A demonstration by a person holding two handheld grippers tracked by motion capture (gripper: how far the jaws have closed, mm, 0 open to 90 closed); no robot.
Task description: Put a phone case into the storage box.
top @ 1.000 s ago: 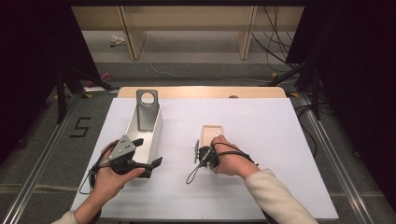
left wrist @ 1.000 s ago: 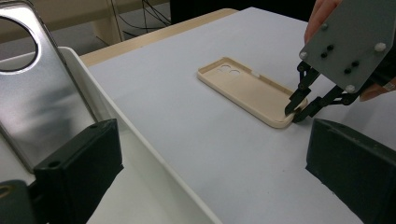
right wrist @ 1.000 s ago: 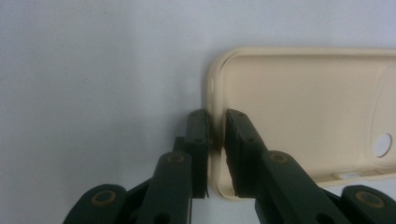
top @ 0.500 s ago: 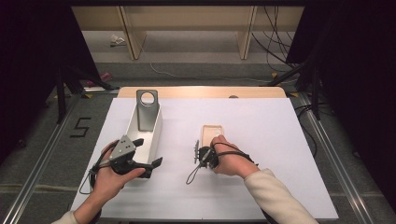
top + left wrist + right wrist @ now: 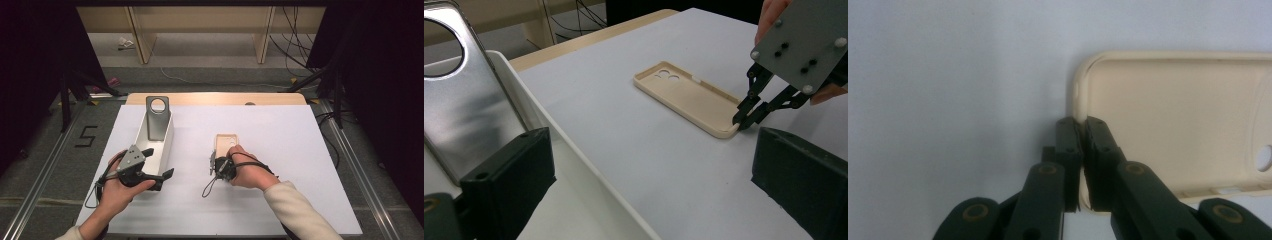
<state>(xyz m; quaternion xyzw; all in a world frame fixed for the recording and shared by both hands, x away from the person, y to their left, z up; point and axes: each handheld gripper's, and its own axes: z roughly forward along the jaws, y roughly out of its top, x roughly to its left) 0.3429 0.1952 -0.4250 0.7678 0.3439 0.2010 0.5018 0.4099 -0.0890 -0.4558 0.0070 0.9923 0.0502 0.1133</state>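
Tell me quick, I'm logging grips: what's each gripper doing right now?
Left gripper: open, holding nothing, at the white tray.
Right gripper: jaws just closed, shut on the rim of the beige phone case.

We see the left gripper (image 5: 150, 176) as a black body under a grey three-cornered plate (image 5: 131, 157) dotted with small screws, a black cable (image 5: 95, 192) looping from it; its own jaws are thick, blocky and matte black; the right gripper (image 5: 1080, 131) has slim black linked jaws with brass-coloured pivot pins, a thin black cable (image 5: 210, 187) trailing; the right arm wears a cream sleeve (image 5: 300, 215); the left cuff is pale too.
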